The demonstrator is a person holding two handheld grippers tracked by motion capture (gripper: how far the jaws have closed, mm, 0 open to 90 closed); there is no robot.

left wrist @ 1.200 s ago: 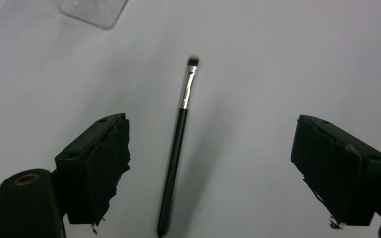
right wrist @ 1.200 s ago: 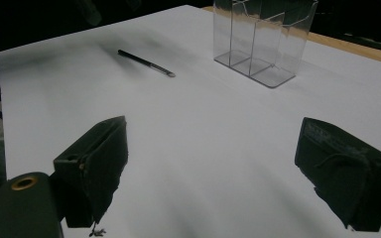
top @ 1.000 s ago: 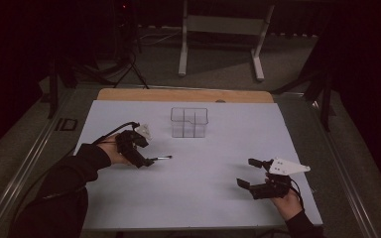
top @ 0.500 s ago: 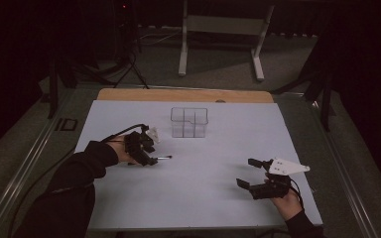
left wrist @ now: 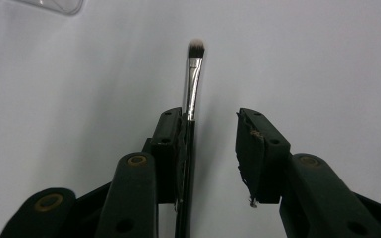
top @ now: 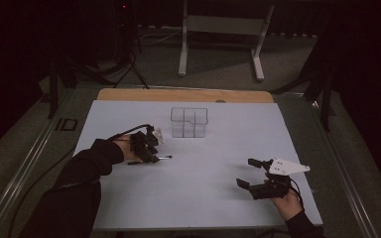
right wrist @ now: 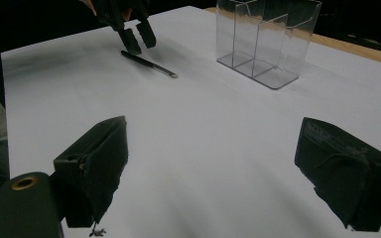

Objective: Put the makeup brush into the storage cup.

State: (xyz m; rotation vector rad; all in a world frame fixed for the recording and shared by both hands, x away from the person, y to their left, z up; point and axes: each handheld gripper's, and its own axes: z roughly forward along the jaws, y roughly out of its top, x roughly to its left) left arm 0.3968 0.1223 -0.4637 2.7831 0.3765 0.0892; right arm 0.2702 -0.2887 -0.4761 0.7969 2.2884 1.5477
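Note:
A thin black makeup brush (top: 160, 158) with a silver ferrule lies flat on the white table. My left gripper (top: 147, 148) stands over its handle end, open. In the left gripper view the brush (left wrist: 194, 82) runs along the inner face of the left jaw, bristles pointing away, and my left gripper (left wrist: 211, 119) has a clear gap to the other jaw. My right gripper (top: 251, 174) rests near the front right of the table, open and empty. The right gripper view has my right gripper (right wrist: 213, 136) wide apart, with the brush (right wrist: 149, 63) and the left gripper (right wrist: 136, 37) farther off.
A clear plastic organizer (top: 189, 122) with compartments stands upright at the table's middle back, just right of the left hand; the right gripper view shows this organizer (right wrist: 265, 39) at the upper right. A wooden strip (top: 183, 95) edges the far side of the white table (top: 208, 198).
My left hand has slid a little to the right, bringing its jaws over the brush handle. The brush and the right gripper have not moved.

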